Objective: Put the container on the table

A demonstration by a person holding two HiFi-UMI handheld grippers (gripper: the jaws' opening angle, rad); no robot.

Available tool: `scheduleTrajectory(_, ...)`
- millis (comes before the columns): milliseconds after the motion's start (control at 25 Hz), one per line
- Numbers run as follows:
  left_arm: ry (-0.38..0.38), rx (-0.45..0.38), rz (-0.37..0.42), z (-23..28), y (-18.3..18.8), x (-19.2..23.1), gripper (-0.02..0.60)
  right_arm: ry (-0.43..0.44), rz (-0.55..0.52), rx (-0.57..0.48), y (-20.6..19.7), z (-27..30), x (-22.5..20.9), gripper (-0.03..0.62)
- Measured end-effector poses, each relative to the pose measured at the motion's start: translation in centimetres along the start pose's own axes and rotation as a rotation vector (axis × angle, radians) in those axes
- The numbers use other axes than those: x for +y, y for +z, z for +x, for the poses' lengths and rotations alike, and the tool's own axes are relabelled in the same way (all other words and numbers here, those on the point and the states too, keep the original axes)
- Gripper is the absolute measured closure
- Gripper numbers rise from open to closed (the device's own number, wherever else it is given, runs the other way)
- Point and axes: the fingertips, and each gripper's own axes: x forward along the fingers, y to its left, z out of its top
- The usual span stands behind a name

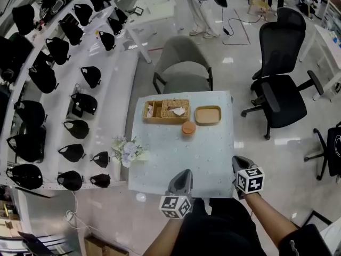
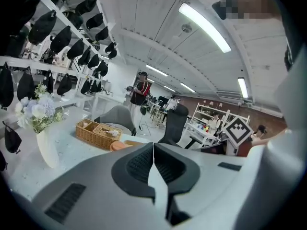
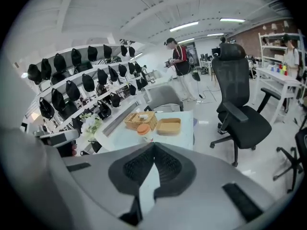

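Note:
A small round container with an orange lid (image 1: 188, 128) stands on the light-clothed table (image 1: 213, 159), in front of a wicker basket (image 1: 165, 111) and a tan square lidded container (image 1: 208, 114). My left gripper (image 1: 185, 174) hangs over the table's near edge, shut and empty, well short of these things. At the near right corner my right gripper (image 1: 238, 162) is also shut with nothing in it. In the right gripper view the jaws (image 3: 154, 145) meet, and the orange-lidded container (image 3: 143, 129) lies beyond them. The left gripper view shows its jaws (image 2: 153, 145) closed too.
A vase of pale flowers (image 1: 126, 152) stands at the table's left edge. A grey chair (image 1: 184, 64) faces the far side and a black office chair (image 1: 279, 89) stands to the right. White shelves with several black bags (image 1: 80, 84) run along the left. A person (image 1: 200, 4) stands far off.

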Motion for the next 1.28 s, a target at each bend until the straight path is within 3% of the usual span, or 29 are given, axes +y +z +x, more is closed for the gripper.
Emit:
scheduleTrajectory(280, -0.058, -0.014, 0.061, -2.9, 2.2, 1.0, 0.573, 0.013, -0.090, -0.169, 1.7, -5.3, 4.0, 0.594)
scheduleTrajectory(520, -0.121, -0.036, 0.098, -7.9, 5.6, 2.8, 0.573, -0.084, -0.134, -0.240, 2.5, -9.9, 8.5, 0.594)
scheduleTrajectory(760, -0.078, -0.078, 0.141, -10.8, 8.5, 5.4, 0.573, -0.151, -0.101, -0.327, 3.0, -12.1, 11.3, 0.594)
scheduleTrajectory(920, -0.024, -0.123, 0.227, -11.9, 10.5, 6.7, 0.572, -0.173, -0.143, -0.423, 5.3, -14.1, 12.2, 0.594)
scheduleTrajectory(1040, -0.066, -0.172, 0.184, -12.0, 11.6, 6.5, 0.572, -0.177, -0.162, -0.466, 6.5, -14.9, 11.9, 0.595)
scheduleTrajectory(1280, -0.057, -0.212, 0.174, -11.4, 13.0, 6.6, 0.572, -0.189, -0.174, -0.486, 7.6, -15.5, 11.0, 0.595)
